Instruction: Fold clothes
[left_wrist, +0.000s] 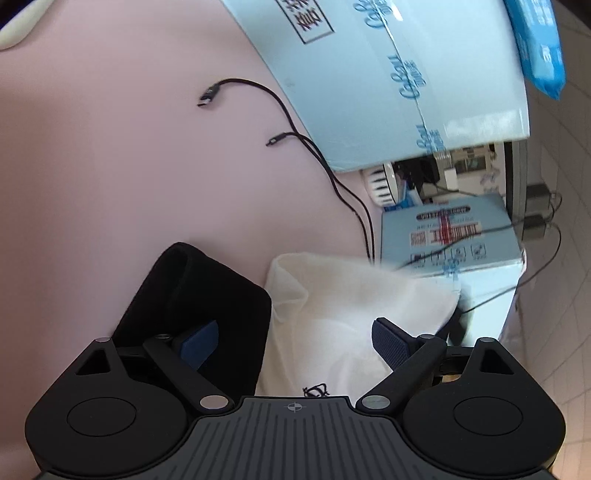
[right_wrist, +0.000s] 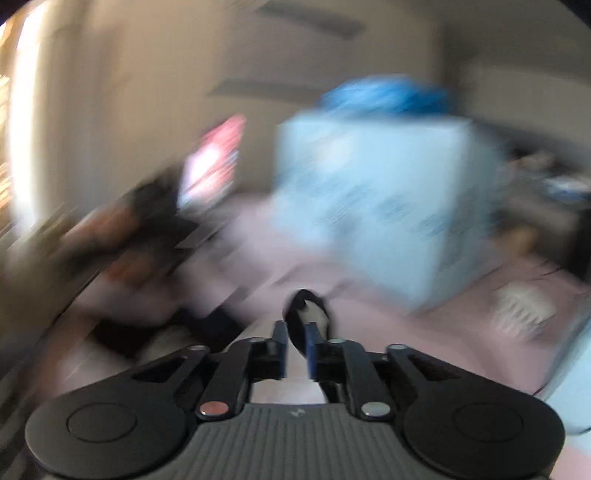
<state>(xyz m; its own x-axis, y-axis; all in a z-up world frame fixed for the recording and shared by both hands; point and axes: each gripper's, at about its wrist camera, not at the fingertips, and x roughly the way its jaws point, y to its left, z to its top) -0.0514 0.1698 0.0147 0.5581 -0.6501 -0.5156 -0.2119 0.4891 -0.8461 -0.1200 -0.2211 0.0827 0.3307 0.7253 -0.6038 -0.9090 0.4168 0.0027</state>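
Note:
In the left wrist view my left gripper (left_wrist: 293, 341) stands wide open just above two garments on the pink surface (left_wrist: 110, 166). A folded black garment (left_wrist: 207, 284) lies under its left finger. Beside it, a crumpled white garment (left_wrist: 343, 310) spreads under the gap and the right finger, with a small dark print near its lower edge. Neither pad presses on cloth. The right wrist view is badly smeared. There, my right gripper (right_wrist: 296, 332) has its jaws close together, with a small black and white piece of cloth (right_wrist: 308, 312) pinched at the fingertips.
Two black cables (left_wrist: 295, 136) trail across the pink surface toward a large light blue carton (left_wrist: 388, 85), with a smaller blue box (left_wrist: 450, 236) beyond the white garment. The right wrist view shows the carton (right_wrist: 373, 206) ahead, and dark blurred items (right_wrist: 147, 229) at left.

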